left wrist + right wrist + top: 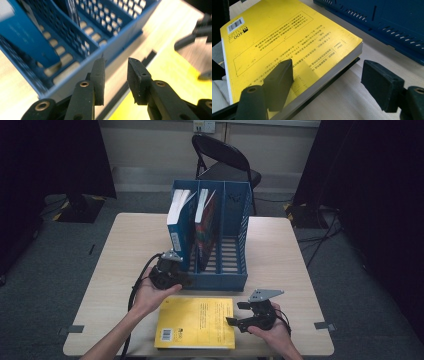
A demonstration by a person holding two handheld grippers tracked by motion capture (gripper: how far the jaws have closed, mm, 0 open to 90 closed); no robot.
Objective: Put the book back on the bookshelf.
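A yellow book (197, 322) lies flat near the table's front edge, barcode side up. Behind it stands a blue three-slot file rack (235, 215) with a blue book (179, 222) in its left slot and a dark, colourful book (205, 230) in the middle one; the right slot is empty. My left gripper (186, 280) is at the rack's front left corner, jaws apart with nothing between them (115, 67). My right gripper (236, 313) stands open at the yellow book's right edge (327, 72). One jaw hovers over the cover (282, 37), the other over bare table.
The wooden table (280, 260) has bare surface left and right of the rack. Grey tape marks (322, 325) sit near its front corners. A black folding chair (225, 160) stands behind the table. Dark curtains hang on both sides.
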